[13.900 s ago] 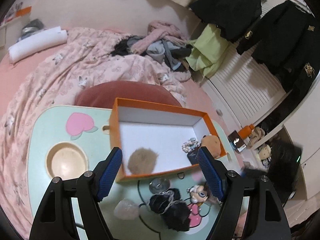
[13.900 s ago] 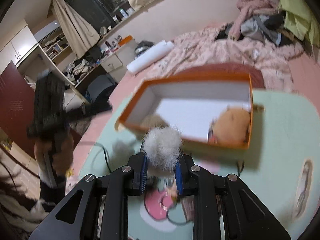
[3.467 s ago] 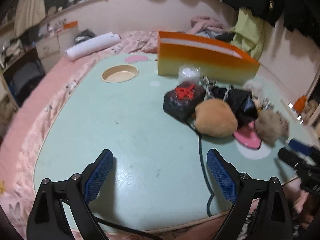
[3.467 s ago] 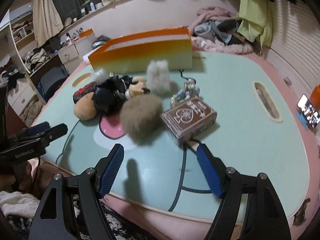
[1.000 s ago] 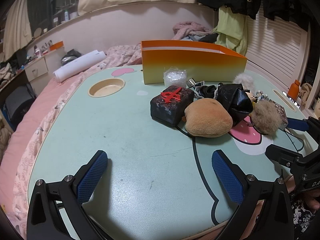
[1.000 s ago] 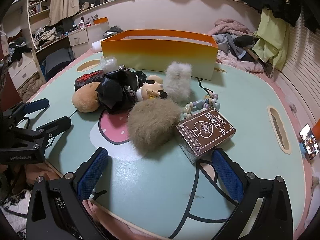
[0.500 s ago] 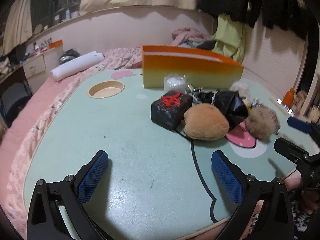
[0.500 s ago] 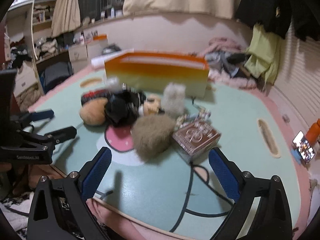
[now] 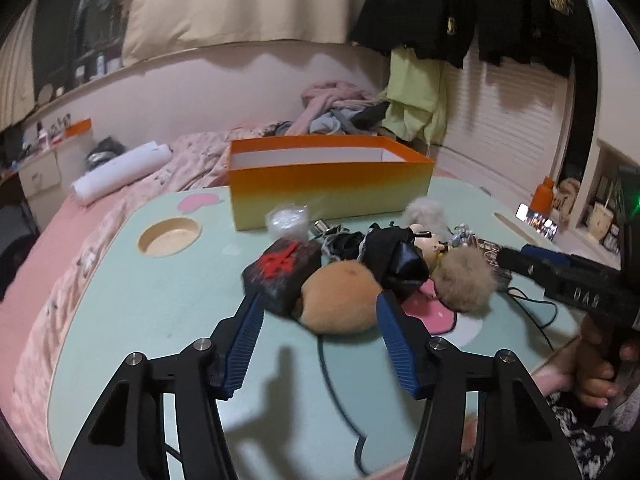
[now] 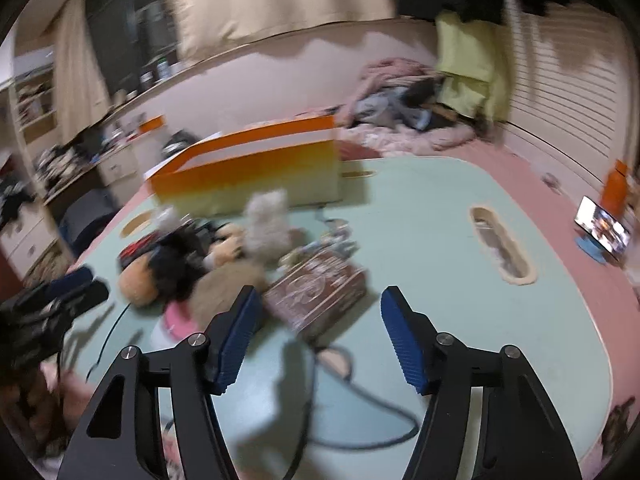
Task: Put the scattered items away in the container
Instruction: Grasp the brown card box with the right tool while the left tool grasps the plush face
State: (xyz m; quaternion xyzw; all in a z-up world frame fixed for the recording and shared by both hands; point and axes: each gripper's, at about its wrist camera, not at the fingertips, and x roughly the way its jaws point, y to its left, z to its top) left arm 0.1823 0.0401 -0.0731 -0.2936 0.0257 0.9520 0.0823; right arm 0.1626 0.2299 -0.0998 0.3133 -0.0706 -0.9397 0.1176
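On the table [image 9: 160,312], the whole scatter lies just before the orange box [image 9: 328,188], seemingly empty though its floor is hidden; left hand-held gripper [image 9: 318,344] narrowing toward the tan plush [image 9: 340,300], right hand-held gripper [image 10: 316,338] narrowing near the card box [image 10: 316,294], neither gripping.

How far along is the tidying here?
Nothing looks packed yet; what shows of the orange box holds nothing. In hand: nothing; both tools are closing on air, the left tool facing the tan plush, the right tool facing the card box. The whole pile remains.
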